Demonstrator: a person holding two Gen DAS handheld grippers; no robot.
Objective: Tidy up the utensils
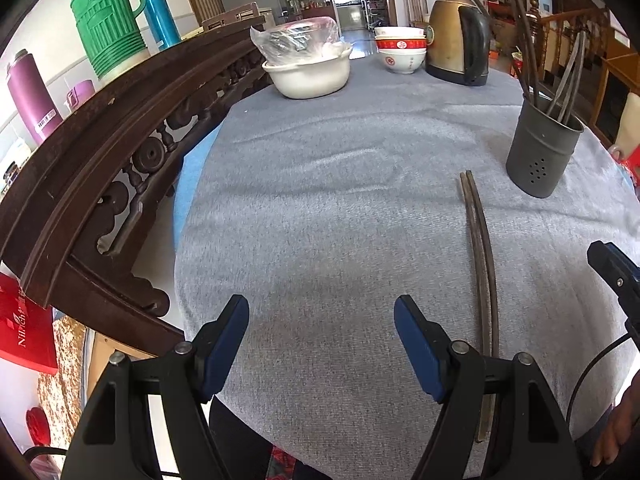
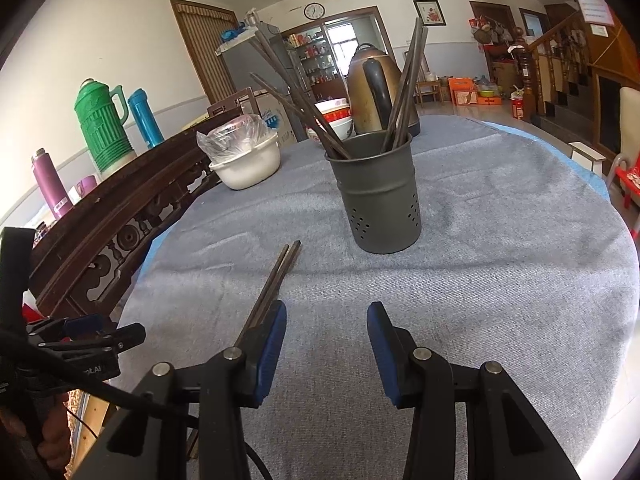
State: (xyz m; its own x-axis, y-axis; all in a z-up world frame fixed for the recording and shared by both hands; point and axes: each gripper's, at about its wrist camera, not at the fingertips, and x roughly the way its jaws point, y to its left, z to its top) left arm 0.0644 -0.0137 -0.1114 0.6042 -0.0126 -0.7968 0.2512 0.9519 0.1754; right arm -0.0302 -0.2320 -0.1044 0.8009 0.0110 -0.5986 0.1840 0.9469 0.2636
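With a last pair of chopsticks (image 1: 482, 264) lying on the desk (image 1: 320, 200) at 7 o'clock of the perforated metal holder (image 1: 542, 148), both the left gripper (image 1: 320, 344), fingers wide and empty, and the right gripper (image 2: 326, 344), fingers half-spread and empty, hover nearby; best pinch both sticks together mid-length.

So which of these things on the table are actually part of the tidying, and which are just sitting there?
Part of the job:
- pair of chopsticks lying on the cloth
- grey holder with chopsticks already in it

Just lying about:
- kettle
- stacked bowls
- white basin
- green flask
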